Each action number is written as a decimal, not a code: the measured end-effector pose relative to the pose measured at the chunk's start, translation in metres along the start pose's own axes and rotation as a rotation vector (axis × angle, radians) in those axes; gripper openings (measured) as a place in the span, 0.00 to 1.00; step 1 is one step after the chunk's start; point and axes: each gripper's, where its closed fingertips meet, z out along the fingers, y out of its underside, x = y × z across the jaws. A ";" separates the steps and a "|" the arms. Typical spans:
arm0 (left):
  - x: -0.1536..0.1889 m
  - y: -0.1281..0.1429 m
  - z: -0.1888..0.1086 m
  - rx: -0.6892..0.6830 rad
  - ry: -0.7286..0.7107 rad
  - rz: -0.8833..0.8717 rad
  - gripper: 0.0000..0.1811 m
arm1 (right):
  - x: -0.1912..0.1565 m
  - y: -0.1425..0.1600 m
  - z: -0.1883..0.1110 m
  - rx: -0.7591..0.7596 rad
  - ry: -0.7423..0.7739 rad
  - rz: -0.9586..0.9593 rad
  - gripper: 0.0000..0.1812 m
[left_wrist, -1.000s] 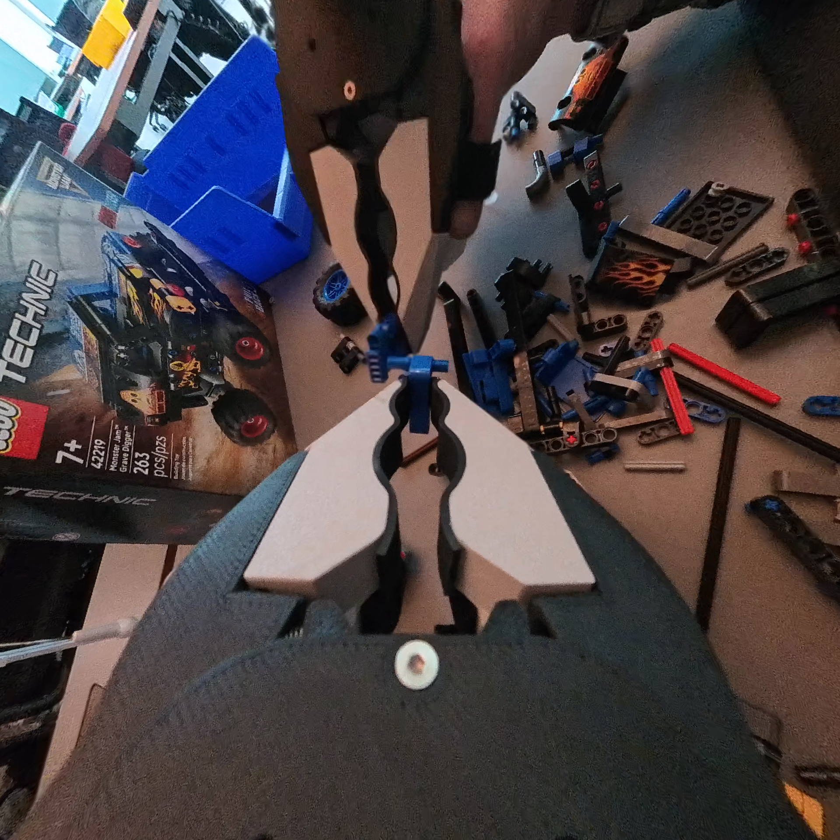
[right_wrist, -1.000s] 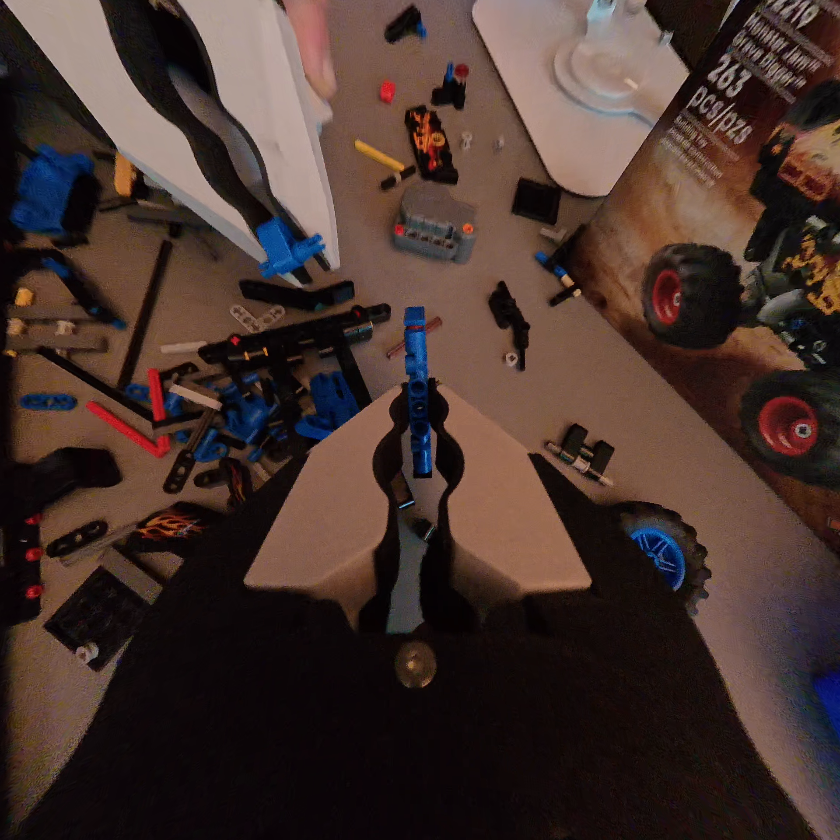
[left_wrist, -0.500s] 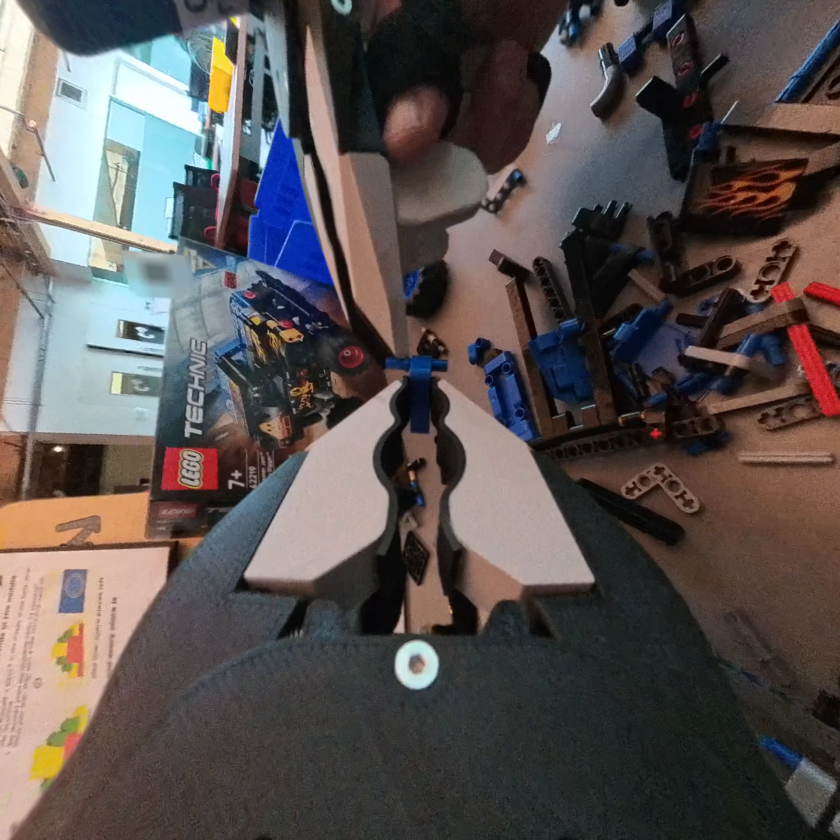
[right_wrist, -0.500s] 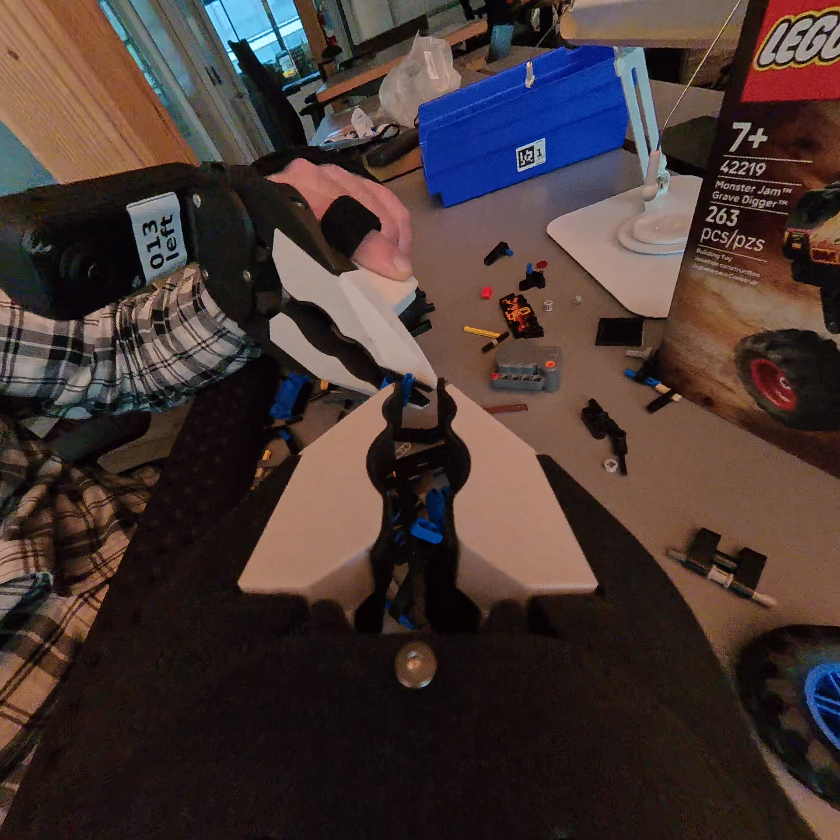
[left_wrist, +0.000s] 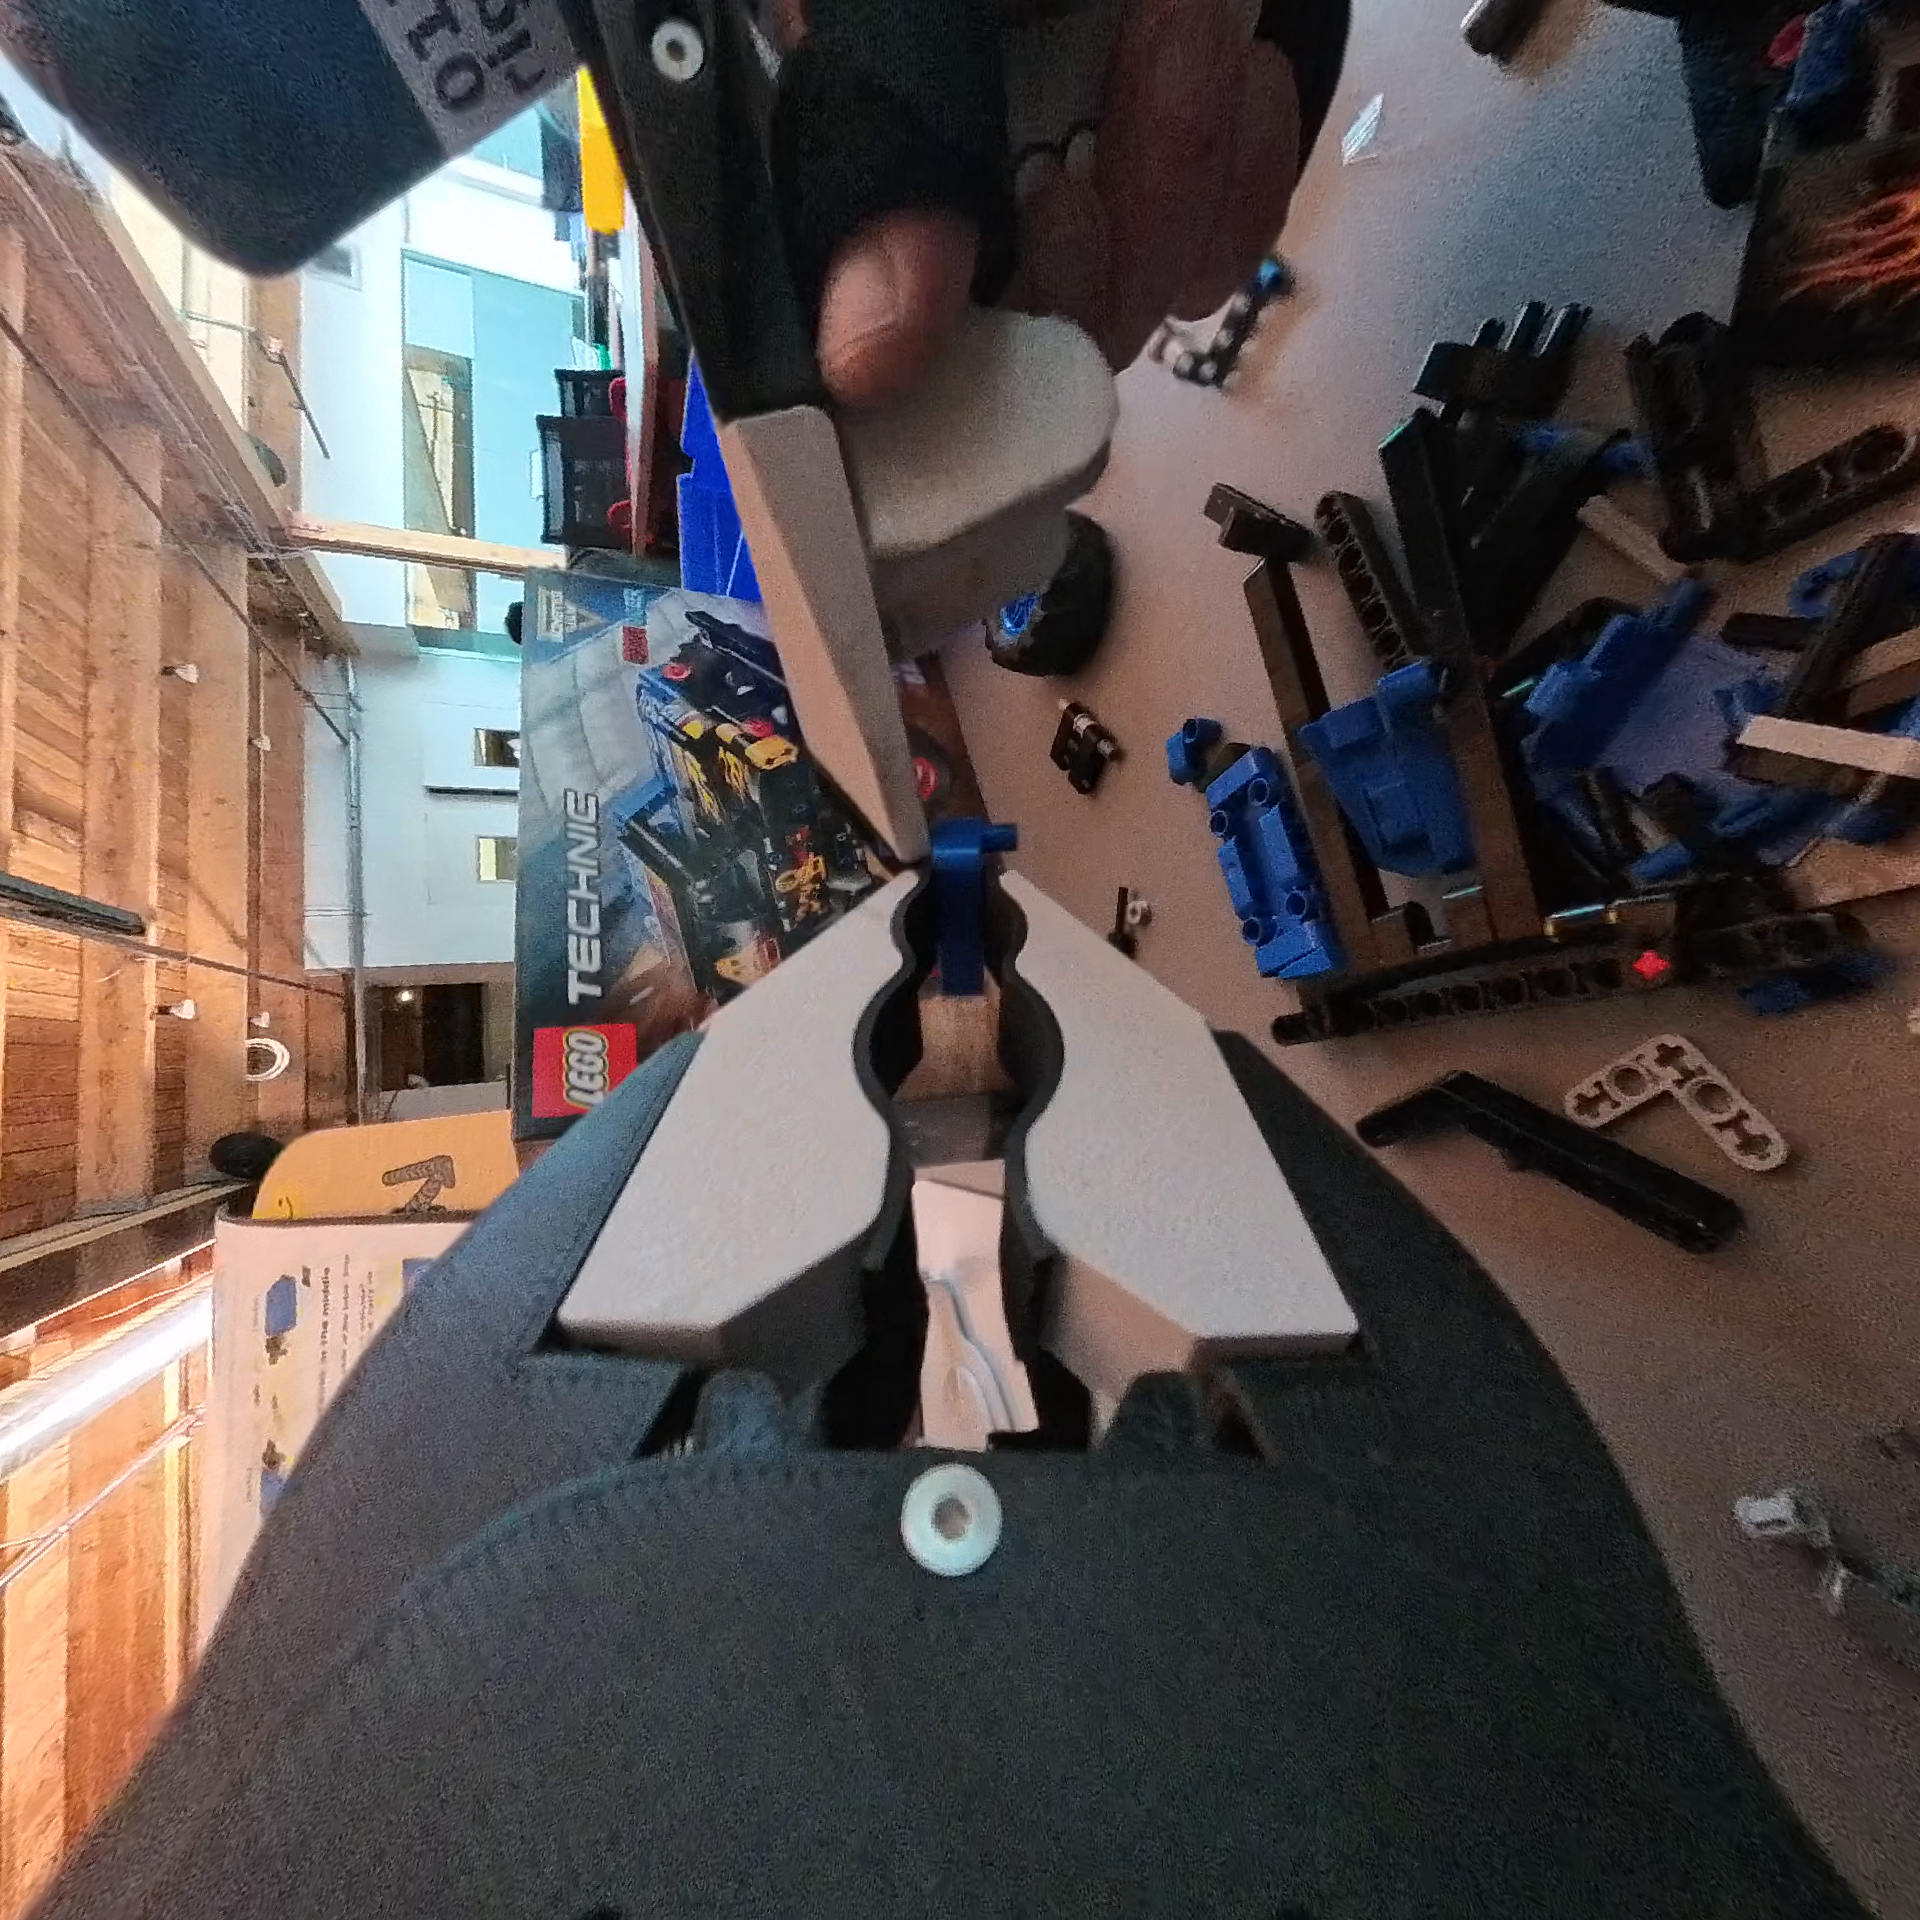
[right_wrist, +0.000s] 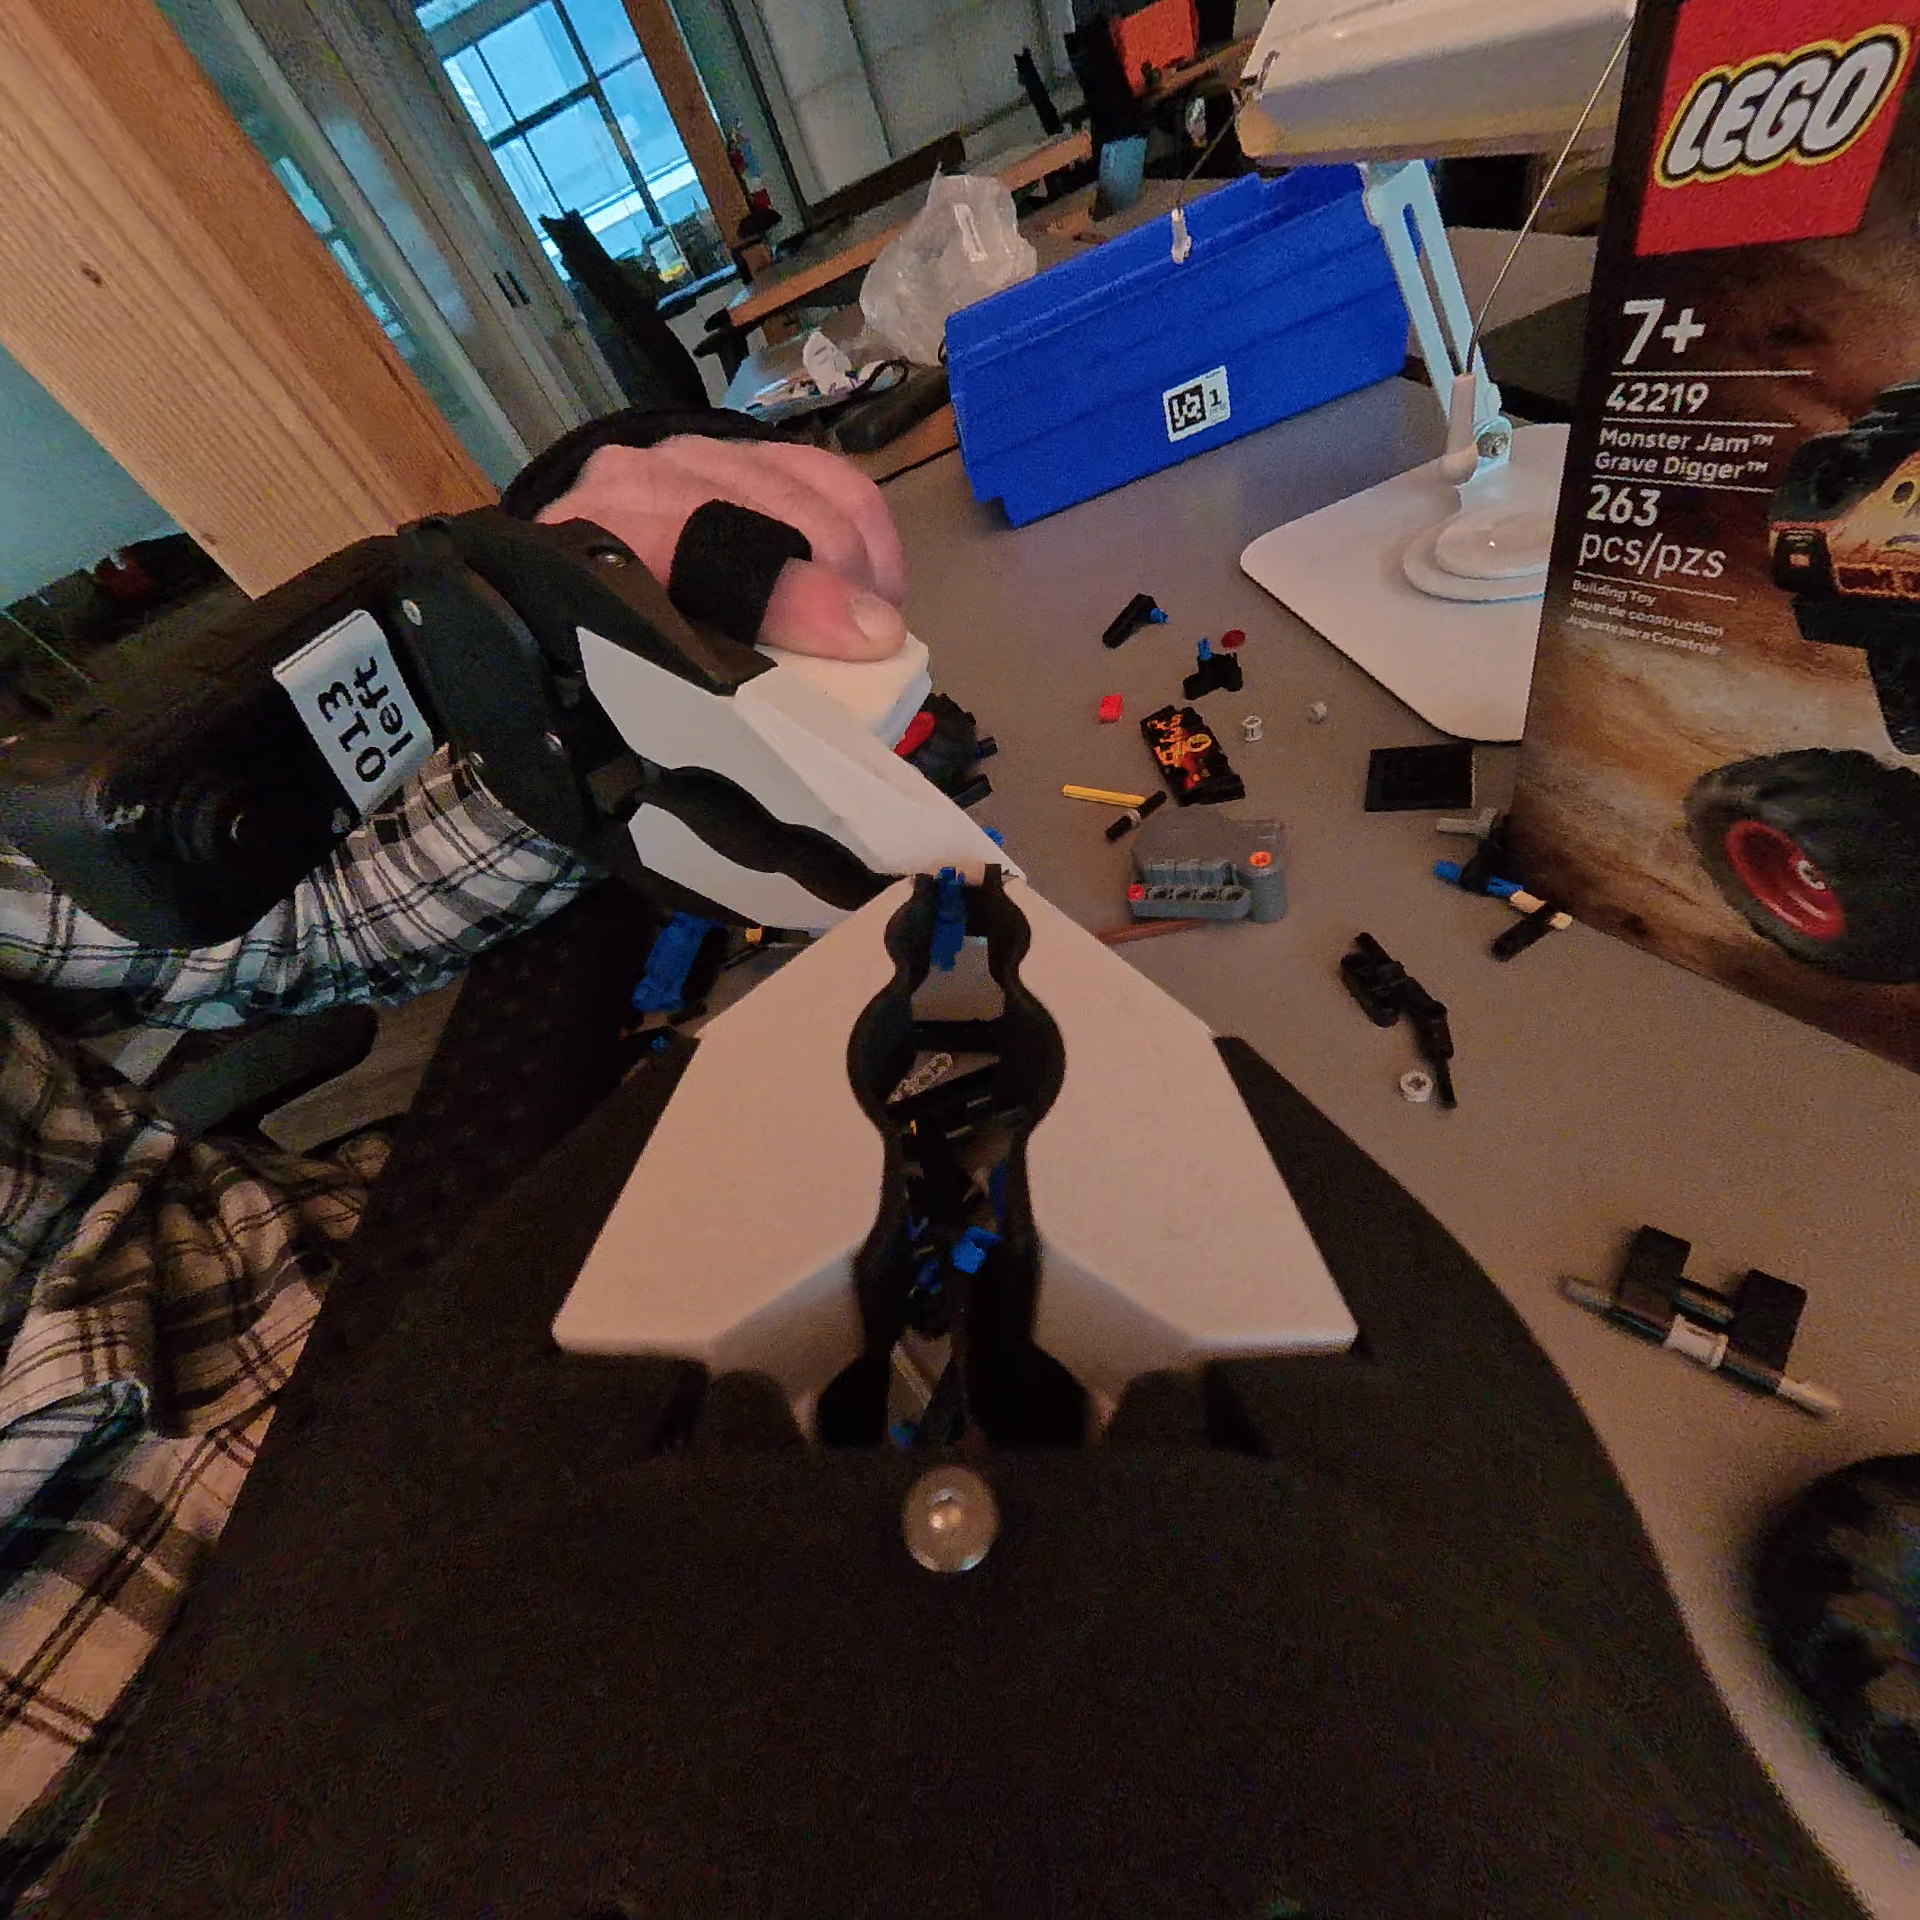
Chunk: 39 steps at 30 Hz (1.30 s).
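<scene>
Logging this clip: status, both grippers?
Left gripper shut on blue pin. Right gripper shut on blue piece, tips meeting. Loose parts below.

On the grey table (right_wrist: 1558, 1091) we count:
- toy box (right_wrist: 1745, 623), upright, far right
- blue bin (right_wrist: 1143, 353), far side
- white lamp base (right_wrist: 1382, 582), between bin and box
- grey block (right_wrist: 1210, 873), mid-table
- yellow rod (right_wrist: 1101, 795), just beyond the block
- wheel (right_wrist: 1839, 1621), near right edge
- pile of blue and black pieces (left_wrist: 1392, 769)
- white L-piece (left_wrist: 1673, 1112), beside a black angled beam (left_wrist: 1548, 1153)

Beyond the table we see a plastic bag (right_wrist: 945, 260). At far left we see a wooden post (right_wrist: 208, 260).
</scene>
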 end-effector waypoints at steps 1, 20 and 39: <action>0.002 0.001 0.001 -0.014 0.004 0.008 0.03 | 0.001 0.002 0.001 -0.009 0.006 -0.007 0.02; -0.029 -0.011 -0.001 0.261 0.102 -0.817 0.16 | -0.013 -0.030 -0.009 0.127 0.155 -0.414 0.01; -0.010 -0.018 -0.003 0.227 0.238 -0.729 0.03 | -0.032 -0.031 0.000 0.048 0.249 -0.633 0.00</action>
